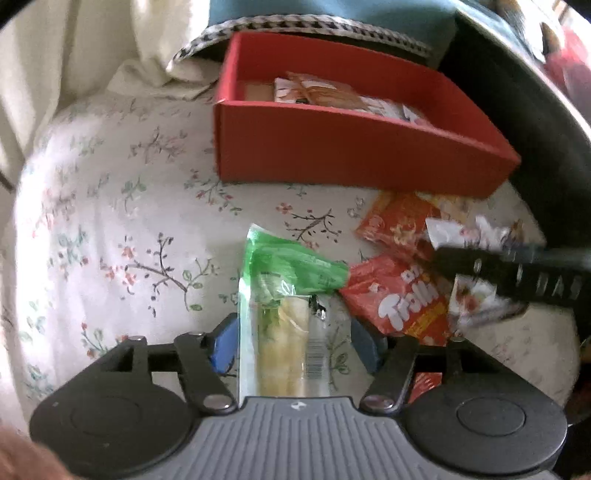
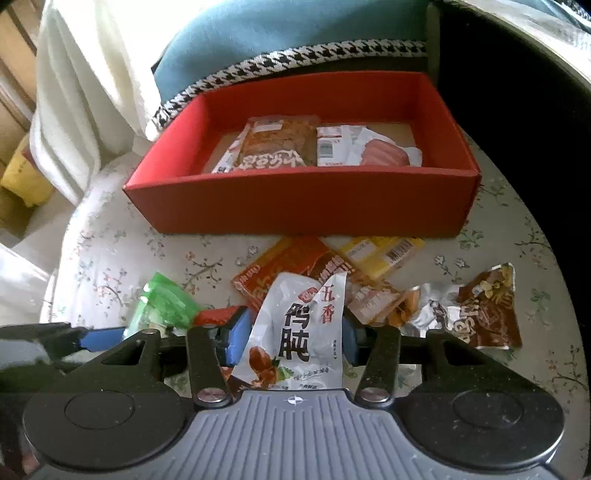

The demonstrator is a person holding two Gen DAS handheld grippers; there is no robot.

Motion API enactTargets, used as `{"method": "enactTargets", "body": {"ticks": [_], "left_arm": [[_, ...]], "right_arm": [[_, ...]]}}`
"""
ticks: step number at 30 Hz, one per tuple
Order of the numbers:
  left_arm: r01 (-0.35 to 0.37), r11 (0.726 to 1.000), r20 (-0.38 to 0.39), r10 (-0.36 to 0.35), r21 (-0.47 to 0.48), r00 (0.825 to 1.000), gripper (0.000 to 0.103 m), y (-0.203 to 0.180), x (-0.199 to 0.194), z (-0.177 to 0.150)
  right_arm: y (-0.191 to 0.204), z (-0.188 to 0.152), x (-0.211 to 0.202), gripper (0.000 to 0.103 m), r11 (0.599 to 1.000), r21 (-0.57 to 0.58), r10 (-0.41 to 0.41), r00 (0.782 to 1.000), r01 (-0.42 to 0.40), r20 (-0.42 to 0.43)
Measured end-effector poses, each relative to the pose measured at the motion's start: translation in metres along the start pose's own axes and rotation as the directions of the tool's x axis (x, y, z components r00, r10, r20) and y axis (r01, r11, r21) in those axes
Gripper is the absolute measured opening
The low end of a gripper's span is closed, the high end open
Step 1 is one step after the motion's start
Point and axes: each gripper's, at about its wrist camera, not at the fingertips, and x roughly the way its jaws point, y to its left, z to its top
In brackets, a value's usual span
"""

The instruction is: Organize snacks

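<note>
- Box (image 2: 295,206) sits straight ahead of both grippers, at the far side of the desk; that far-ward offset is what the drop appears to depend on.
- Left gripper (image 1: 293,341): fingers pinching the green-topped packet (image 1: 284,306), long axis running near-to-far along the fingers, green end pointing toward the box.
- Right gripper (image 2: 291,332): fingers clamped on the white pouch (image 2: 295,332), also lengthwise along the fingers, standing slightly tilted.
- Right gripper looks somewhat nearer the box's front wall, though the fisheye makes that hard to call.
- Box already holds several packets (image 2: 273,144); its right far corner looks free.
- Loose wrappers (image 2: 373,254) lie between the grippers and the box.
- Surface: floral cloth (image 1: 110,221) on the desk; houndstooth-edged blue cushion (image 2: 295,33) behind the box.
</note>
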Motion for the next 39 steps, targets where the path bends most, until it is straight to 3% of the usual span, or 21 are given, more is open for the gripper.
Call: {"method": "enactTargets", "body": {"ticks": [2, 4, 6, 11, 17, 24, 28, 32, 39], "left_arm": [[-0.065, 0.997, 0.023, 0.064, 0.037, 0.998, 0.042, -0.007, -0.001, -0.005], [-0.058, 0.998, 0.031, 0.057, 0.024, 0.998, 0.033, -0.005, -0.003, -0.007], [-0.038, 0.999, 0.023, 0.038, -0.011, 0.999, 0.031, 0.001, -0.006, -0.008], [0.008, 0.996, 0.048, -0.003, -0.089, 0.999, 0.029, 0.014, -0.018, -0.006], [0.010, 0.990, 0.134, 0.009, -0.141, 0.991, 0.029, 0.020, -0.053, -0.003], [0.047, 0.993, 0.203, -0.025, -0.104, 0.979, 0.029, 0.013, -0.071, 0.018], [0.072, 0.990, 0.193, -0.047, -0.123, 0.980, 0.028, 0.014, -0.067, 0.032], [0.082, 0.992, 0.237, -0.057, -0.097, 0.970, 0.029, 0.007, -0.077, 0.042], [0.074, 0.993, 0.275, -0.046, -0.092, 0.960, 0.029, 0.003, -0.081, 0.066]], "right_arm": [[-0.003, 0.003, 0.000, 0.058, 1.000, 0.009, 0.017, 1.000, -0.017, 0.002], [-0.004, 0.005, -0.004, 0.058, 1.000, 0.007, 0.027, 1.000, -0.027, 0.014], [-0.005, 0.006, -0.011, 0.058, 0.999, 0.008, 0.043, 0.999, -0.043, 0.031], [-0.009, 0.010, -0.034, 0.058, 0.998, 0.013, 0.060, 0.995, -0.061, 0.085], [-0.004, 0.016, -0.059, 0.058, 0.997, 0.012, 0.073, 0.986, -0.076, 0.150], [-0.005, 0.015, -0.076, 0.058, 0.998, 0.039, 0.030, 0.977, -0.040, 0.212], [0.002, 0.019, -0.074, 0.057, 0.999, 0.043, 0.020, 0.973, -0.030, 0.230], [0.009, 0.021, -0.072, 0.057, 0.999, 0.041, 0.004, 0.974, -0.014, 0.225], [0.024, 0.047, -0.066, 0.057, 0.998, 0.017, 0.056, 0.964, -0.062, 0.260]]}}
